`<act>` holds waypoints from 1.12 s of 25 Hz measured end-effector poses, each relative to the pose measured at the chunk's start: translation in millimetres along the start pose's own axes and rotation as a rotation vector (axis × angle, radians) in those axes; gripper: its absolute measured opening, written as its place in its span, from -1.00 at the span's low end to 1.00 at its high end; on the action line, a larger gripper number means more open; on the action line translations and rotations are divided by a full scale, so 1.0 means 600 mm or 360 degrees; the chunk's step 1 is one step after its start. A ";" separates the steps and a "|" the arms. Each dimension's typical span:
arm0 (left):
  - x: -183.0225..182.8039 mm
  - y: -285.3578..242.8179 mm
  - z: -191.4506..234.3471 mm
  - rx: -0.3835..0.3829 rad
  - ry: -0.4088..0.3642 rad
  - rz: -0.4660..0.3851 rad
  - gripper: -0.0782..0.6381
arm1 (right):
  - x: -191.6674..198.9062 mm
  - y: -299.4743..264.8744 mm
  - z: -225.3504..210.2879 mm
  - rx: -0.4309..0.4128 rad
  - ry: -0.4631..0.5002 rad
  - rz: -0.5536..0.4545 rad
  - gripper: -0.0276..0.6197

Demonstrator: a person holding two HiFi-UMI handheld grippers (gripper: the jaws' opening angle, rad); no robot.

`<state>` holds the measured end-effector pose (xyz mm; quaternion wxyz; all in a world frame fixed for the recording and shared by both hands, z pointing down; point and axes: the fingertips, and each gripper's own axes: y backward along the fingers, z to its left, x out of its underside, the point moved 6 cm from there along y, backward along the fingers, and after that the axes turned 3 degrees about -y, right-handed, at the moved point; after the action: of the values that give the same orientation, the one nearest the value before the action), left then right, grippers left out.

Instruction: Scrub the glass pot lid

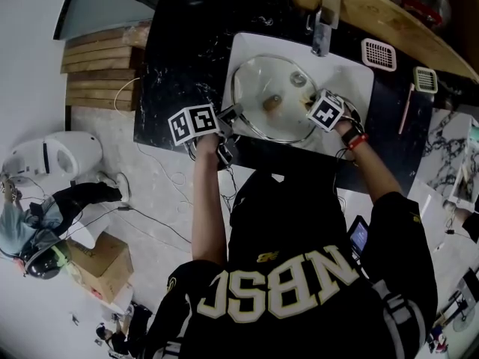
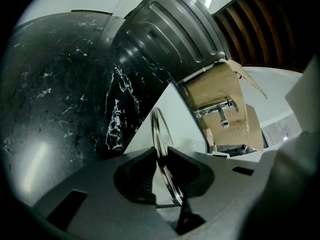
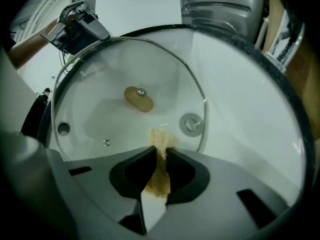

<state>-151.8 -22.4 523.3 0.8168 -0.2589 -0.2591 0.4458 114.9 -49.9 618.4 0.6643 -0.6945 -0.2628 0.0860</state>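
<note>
Readable print: "NBSC" in big pale letters is showing upside down on the person's black jersey (image 1: 299, 290). The marker cubes (image 1: 193, 123) are carrying only black-and-white squares.

Glass pot lid (image 1: 273, 99) is sitting in the white sink (image 1: 352, 77), which is set in the black marbled desk (image 1: 179, 66), at the person's 12 o'clock.

Left hand-held gripper (image 1: 233, 117) is pinching the lid's metal rim (image 2: 159, 129) at the lid's 8 o'clock. Both jaws are pressing on it, and the lid is showing edge-on there.

Right hand-held gripper (image 1: 313, 105) is at the lid's 3 o'clock, pinching a tan scrub pad (image 3: 159, 169). The pad's tip is poking out over the glass. Can't tell whether it's touching.

Around the lid:
- Faucet (image 1: 323, 25) is standing at its 1 o'clock.
- White slotted grid (image 1: 379, 54) is lying at 2 o'clock.
- Pink stick (image 1: 408, 107) is lying at 3 o'clock.
- Wooden slats (image 1: 97, 66) are lying at 9 o'clock, off the desk.
- Cardboard box (image 1: 105, 264) is sitting on the floor at 7 o'clock.

In the way: the right cube is covering the lid's right rim in the head view.

Orientation: the lid is round, so no long axis. Its oval tan knob (image 3: 139, 99) is running 10-to-4 o'clock in the right gripper view, with a screw head showing at centre. The sink drain (image 3: 191, 124) is showing at the knob's 4 o'clock.
</note>
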 end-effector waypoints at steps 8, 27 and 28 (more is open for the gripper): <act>0.001 -0.001 0.000 0.0003 -0.0016 0.0003 -0.56 | -0.008 0.026 0.061 -0.0182 0.0036 -0.0081 -0.72; 0.007 -0.010 -0.011 -0.0084 -0.0151 0.0089 -0.55 | -0.103 0.068 0.178 -0.0463 0.0071 -0.0460 -0.71; 0.007 -0.010 -0.011 -0.0083 -0.0149 0.0090 -0.56 | -0.112 0.068 0.180 -0.0458 0.0053 -0.0500 -0.71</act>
<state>-142.0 -22.9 523.2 0.7838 -0.2662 -0.3010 0.4734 17.4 13.5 552.3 0.5678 -0.7340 -0.3663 -0.0683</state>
